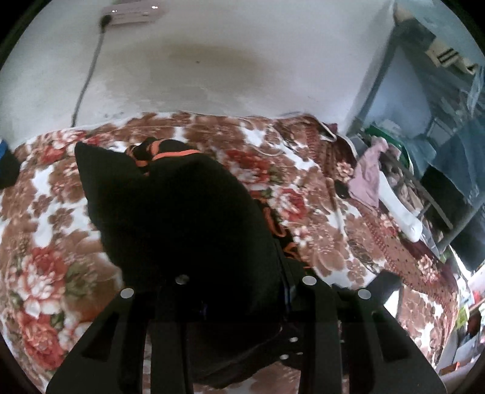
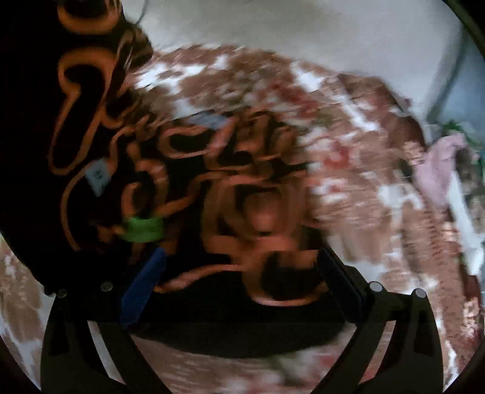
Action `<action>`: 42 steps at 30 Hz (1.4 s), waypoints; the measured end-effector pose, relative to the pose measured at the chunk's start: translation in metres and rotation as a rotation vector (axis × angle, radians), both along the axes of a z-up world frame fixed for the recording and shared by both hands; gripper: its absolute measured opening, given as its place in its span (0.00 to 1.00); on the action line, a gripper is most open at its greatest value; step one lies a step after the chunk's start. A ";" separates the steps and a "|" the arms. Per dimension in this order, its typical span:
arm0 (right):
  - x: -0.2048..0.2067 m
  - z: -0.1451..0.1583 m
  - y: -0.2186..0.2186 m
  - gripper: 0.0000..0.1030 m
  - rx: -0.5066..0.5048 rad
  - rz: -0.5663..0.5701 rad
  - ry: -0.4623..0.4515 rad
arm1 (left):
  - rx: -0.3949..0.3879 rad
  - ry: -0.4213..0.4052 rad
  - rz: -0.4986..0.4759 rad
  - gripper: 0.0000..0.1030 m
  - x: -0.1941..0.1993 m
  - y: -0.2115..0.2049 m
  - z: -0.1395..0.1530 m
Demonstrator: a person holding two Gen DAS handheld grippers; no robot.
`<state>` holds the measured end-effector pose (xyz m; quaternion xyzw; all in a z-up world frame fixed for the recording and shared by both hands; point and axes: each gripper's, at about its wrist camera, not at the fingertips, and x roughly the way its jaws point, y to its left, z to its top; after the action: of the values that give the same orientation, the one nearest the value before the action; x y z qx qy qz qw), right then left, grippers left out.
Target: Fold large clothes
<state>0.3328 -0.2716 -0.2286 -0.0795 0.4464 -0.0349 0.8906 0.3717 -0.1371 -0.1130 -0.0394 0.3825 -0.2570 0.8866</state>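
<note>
Black garment point(image 1: 182, 218) hides left gripper point(image 1: 233, 291) (fingertips buried)

I'm in a home bedroom here: a bed under a floral blanket point(image 1: 318, 169) runs up to a stained white wall point(image 1: 227, 66). A cable point(image 1: 88, 78) hangs from a wall socket point(image 1: 130, 13), and loose clothes point(image 1: 368, 172) pile beside a shelf point(image 1: 424, 127).

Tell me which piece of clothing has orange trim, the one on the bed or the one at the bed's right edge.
The black garment on the floral blanket; the other, at the edge, is plain pink cloth.
</note>
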 end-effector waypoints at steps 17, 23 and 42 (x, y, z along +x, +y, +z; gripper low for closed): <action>-0.027 -0.028 -0.157 0.95 0.165 -0.282 0.107 | 0.280 0.085 -0.229 0.28 -0.022 -0.170 -0.112; -0.029 -0.008 -0.212 0.95 0.148 -0.334 0.085 | 0.334 0.064 -0.269 0.28 -0.040 -0.198 -0.131; 0.113 0.057 -0.129 0.96 0.253 0.126 0.100 | 0.487 -0.075 -0.399 0.31 -0.068 -0.231 -0.176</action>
<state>0.4463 -0.4010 -0.1718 0.0040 0.4850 0.0815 0.8707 0.3035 -0.3679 -0.2893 0.2593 0.4001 -0.3281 0.8155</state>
